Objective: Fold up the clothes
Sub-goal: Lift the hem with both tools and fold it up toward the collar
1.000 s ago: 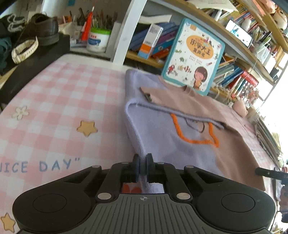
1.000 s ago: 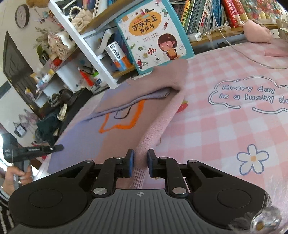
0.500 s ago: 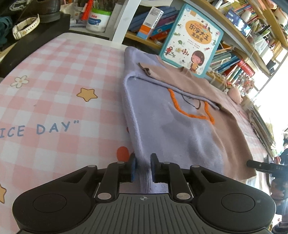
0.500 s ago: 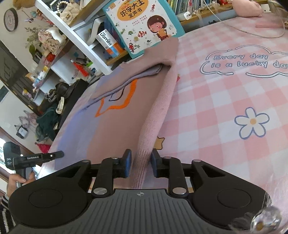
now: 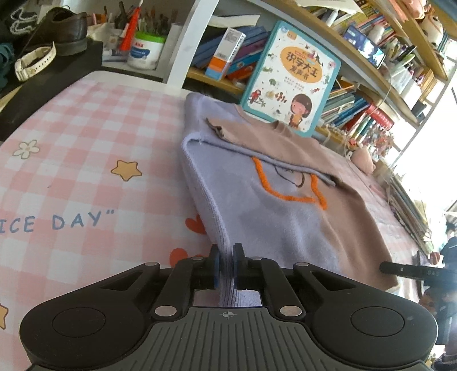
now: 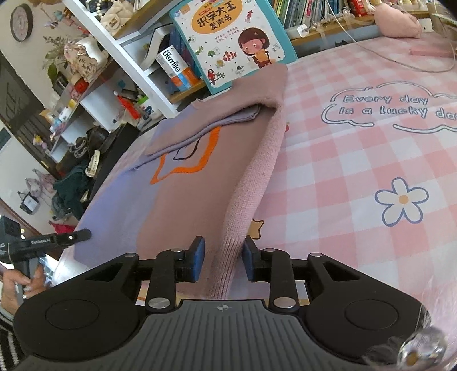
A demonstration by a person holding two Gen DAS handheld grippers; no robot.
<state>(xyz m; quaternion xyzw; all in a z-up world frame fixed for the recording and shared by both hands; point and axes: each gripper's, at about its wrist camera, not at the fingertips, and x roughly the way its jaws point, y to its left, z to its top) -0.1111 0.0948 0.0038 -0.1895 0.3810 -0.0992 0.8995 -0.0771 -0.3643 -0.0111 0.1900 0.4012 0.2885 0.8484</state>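
Observation:
A lilac and dusty-pink sweater (image 5: 271, 228) with an orange outline lies flat on the pink checked cloth (image 5: 85, 159), its sleeves folded across the chest. My left gripper (image 5: 226, 264) is shut on the lilac side edge near the hem, and the fabric runs straight out between its fingers. In the right wrist view the same sweater (image 6: 177, 199) shows its pink side. My right gripper (image 6: 222, 256) is open, and the ribbed pink edge (image 6: 251, 188) lies loose between the spread fingers without touching either pad.
A children's book (image 5: 291, 80) leans on the bookshelf just behind the sweater's collar. A shoe (image 5: 60, 31) and a watch sit on a black stand at far left. A pink plush (image 6: 397, 21) and a cable lie far right. A hand (image 6: 17, 282) holds the other gripper's handle.
The right gripper's fingers have spread wide off the pink edge they pinched a second ago. The left fingers loosened briefly and are tight on the lilac edge again.

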